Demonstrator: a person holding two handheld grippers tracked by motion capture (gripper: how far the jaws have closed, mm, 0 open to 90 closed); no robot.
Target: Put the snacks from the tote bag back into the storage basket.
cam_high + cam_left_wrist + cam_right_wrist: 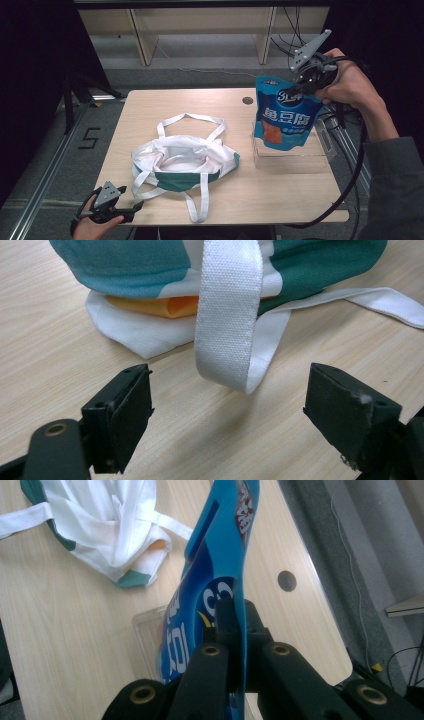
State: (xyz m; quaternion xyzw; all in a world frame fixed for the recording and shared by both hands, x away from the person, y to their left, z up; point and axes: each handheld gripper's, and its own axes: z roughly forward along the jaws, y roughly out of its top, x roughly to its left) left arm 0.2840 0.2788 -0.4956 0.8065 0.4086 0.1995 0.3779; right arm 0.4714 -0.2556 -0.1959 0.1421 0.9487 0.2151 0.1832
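Inspecting the table, we find one blue snack pouch [286,116] hanging above the clear tray [290,159] at three o'clock, pinched at its top edge by the right gripper [308,80]. One white-and-green tote bag [182,162] lies open at centre. The left gripper [227,410], at seven o'clock, stands spread and empty before a white strap [227,315]. We judge bagging not yet done. Something orange under the tote may be lining; we cannot tell.
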